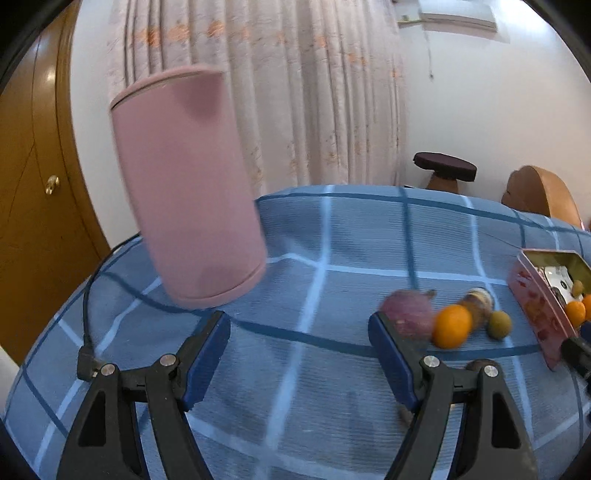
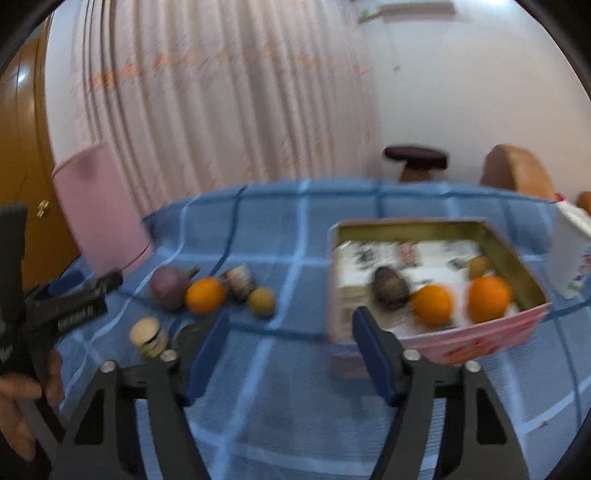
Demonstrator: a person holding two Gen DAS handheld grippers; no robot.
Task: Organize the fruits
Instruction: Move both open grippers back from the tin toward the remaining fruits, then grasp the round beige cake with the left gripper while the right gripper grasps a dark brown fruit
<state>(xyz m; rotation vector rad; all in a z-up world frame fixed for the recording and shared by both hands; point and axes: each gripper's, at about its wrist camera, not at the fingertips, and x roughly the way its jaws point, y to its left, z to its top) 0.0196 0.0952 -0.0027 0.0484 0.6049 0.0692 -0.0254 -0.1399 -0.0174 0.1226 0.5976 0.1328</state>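
Orange fruit [image 2: 205,295] sits on the blue cloth [image 2: 280,369], left of the tin [image 2: 517,273]. It looks round, firm and rolly, so I would pinch its middle. My left gripper [image 1: 299,354] and right gripper [image 2: 288,350] are wide open, holding nothing.

I am working in a lived-in home room. Pleated floral curtains [image 1: 295,92] cover the far wall, beside a varnished wooden door [image 1: 37,206] with a brass handle. A blue checked cloth [image 1: 332,240] covers the worktop (fabric, household style). A round dark stool [image 1: 445,167] and a wall air conditioner [image 1: 458,14] complete the domestic setting.
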